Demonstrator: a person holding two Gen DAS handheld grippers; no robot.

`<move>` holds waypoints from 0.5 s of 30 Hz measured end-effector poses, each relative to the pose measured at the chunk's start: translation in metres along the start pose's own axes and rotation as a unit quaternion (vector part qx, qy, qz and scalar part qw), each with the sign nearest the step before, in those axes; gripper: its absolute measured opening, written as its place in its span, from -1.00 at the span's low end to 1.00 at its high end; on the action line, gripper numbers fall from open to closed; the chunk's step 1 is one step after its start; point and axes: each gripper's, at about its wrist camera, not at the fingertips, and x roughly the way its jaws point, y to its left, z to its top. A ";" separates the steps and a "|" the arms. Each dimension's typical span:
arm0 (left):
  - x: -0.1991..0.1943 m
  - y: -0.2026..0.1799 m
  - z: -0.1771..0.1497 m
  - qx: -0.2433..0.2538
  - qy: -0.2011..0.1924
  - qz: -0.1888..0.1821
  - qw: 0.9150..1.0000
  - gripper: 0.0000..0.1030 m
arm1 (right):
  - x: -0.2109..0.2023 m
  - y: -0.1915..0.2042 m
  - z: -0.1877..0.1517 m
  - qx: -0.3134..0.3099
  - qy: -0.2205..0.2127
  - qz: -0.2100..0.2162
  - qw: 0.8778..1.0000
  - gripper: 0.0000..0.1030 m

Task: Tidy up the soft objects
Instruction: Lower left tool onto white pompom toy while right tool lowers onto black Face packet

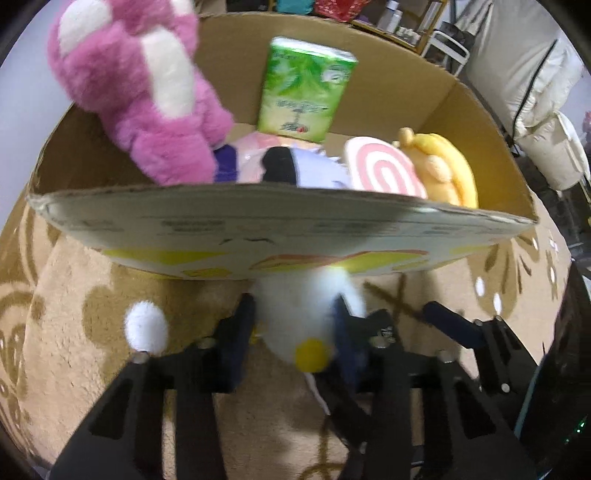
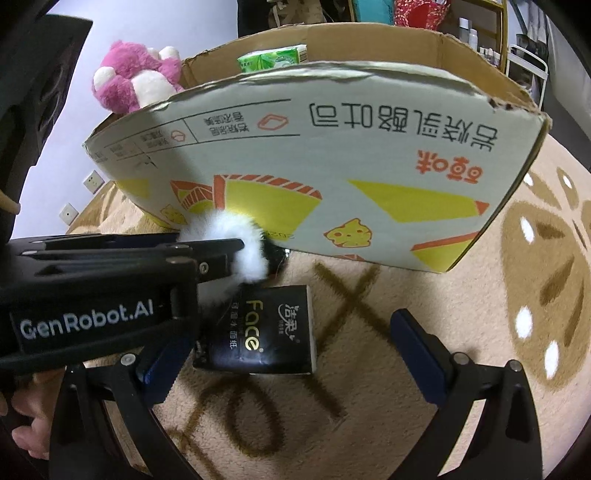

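Observation:
My left gripper (image 1: pixel 295 321) is shut on a white plush toy (image 1: pixel 306 306) with a yellow spot, held just in front of the cardboard box (image 1: pixel 280 221). The same toy (image 2: pixel 240 247) shows in the right wrist view, pinched by the left gripper (image 2: pixel 236 254). In the box lie a pink plush bear (image 1: pixel 147 85), a green tissue pack (image 1: pixel 303 88), a pink swirl plush (image 1: pixel 384 170), a yellow plush (image 1: pixel 450 166) and a purple-white doll (image 1: pixel 280 166). My right gripper (image 2: pixel 288 354) is open around a black tissue pack (image 2: pixel 258 328) on the carpet.
A beige patterned carpet (image 2: pixel 480 332) covers the floor. Shelves with bottles (image 1: pixel 399 22) and white bedding (image 1: pixel 532 74) stand behind the box. The left gripper's body (image 2: pixel 92 288) crosses the right view's left side. A wall socket (image 2: pixel 68 213) is at far left.

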 end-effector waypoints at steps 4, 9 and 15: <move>-0.004 -0.007 0.001 0.020 -0.004 0.005 1.000 -0.64 | 0.000 0.003 0.000 0.001 -0.003 0.002 1.000 1.00; -0.015 -0.005 -0.009 0.020 -0.013 0.023 0.999 -0.98 | -0.004 0.001 -0.001 -0.005 -0.004 0.007 1.000 1.00; -0.014 0.011 -0.015 0.004 -0.008 0.023 1.000 -0.99 | 0.004 0.012 0.001 -0.017 -0.001 0.011 1.000 0.90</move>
